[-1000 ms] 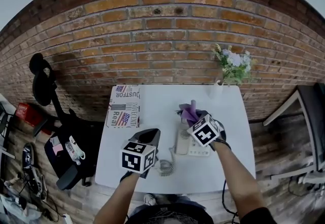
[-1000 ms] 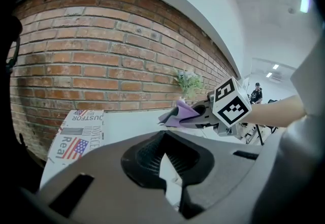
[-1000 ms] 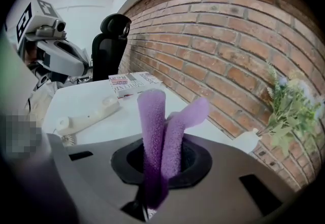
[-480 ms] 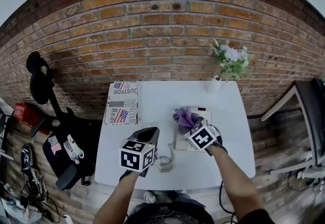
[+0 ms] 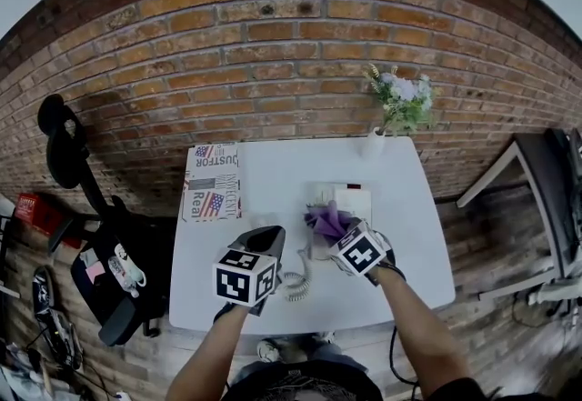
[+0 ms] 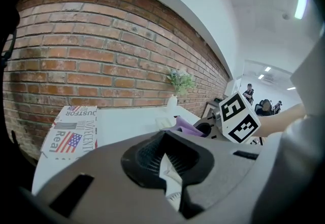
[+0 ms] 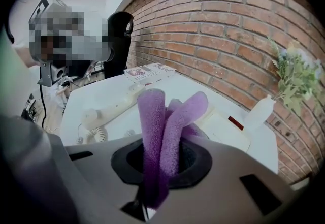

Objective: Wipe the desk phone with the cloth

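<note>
A white desk phone (image 5: pixel 348 204) sits mid-table with its handset (image 5: pixel 314 246) along its left side and a coiled cord (image 5: pixel 293 285) trailing toward me. My right gripper (image 5: pixel 338 231) is shut on a purple cloth (image 5: pixel 326 220), which rests over the phone's near left part. In the right gripper view the cloth (image 7: pixel 167 131) sticks up in folds between the jaws, with the handset (image 7: pixel 109 111) to the left and the phone base (image 7: pixel 223 126) beyond. My left gripper (image 5: pixel 264 242) hovers left of the cord, shut and holding nothing.
A printed cardboard box (image 5: pixel 211 183) lies at the white table's (image 5: pixel 273 176) far left corner. A small vase of flowers (image 5: pixel 398 99) stands at the far right by the brick wall. A black office chair (image 5: pixel 100 208) is on the floor to the left.
My right gripper has drawn the cloth back toward me across the phone, uncovering the phone's far end. The left gripper has stayed put.
</note>
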Motion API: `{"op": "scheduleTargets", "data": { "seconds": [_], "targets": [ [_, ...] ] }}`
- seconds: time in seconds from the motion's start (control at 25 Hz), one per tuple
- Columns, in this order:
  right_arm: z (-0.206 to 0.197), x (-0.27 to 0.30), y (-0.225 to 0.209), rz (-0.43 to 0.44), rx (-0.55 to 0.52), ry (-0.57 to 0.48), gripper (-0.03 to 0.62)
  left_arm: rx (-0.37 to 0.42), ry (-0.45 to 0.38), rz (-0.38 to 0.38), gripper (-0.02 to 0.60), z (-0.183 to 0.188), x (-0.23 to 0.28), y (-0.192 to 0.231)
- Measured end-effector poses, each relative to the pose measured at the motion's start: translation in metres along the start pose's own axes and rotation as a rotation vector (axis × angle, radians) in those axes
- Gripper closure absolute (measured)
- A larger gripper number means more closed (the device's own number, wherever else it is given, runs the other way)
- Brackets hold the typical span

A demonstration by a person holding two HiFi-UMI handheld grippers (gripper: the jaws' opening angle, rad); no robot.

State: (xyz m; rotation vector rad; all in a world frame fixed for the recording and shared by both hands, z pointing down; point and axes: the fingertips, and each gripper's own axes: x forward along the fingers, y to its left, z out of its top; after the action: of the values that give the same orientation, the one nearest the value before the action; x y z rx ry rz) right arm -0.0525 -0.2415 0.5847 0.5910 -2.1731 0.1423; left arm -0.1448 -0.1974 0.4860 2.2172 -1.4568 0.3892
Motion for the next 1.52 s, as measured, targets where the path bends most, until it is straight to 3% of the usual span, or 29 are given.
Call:
{"op": "scheduleTargets", "data": {
  "seconds": [1.08,1.52],
  "targets": [
    [-0.049,-0.021,0.078,0.069,0.078,0.080,0.546,0.052,0.028,-0.140,0.577,-0.017,-0.013,-0.016],
    [-0.023,-0.062,0.045,0.039,0.079,-0.018,0.546,0.044,0.030,-0.143,0.577,-0.013,0.003,-0.024]
  ]
}}
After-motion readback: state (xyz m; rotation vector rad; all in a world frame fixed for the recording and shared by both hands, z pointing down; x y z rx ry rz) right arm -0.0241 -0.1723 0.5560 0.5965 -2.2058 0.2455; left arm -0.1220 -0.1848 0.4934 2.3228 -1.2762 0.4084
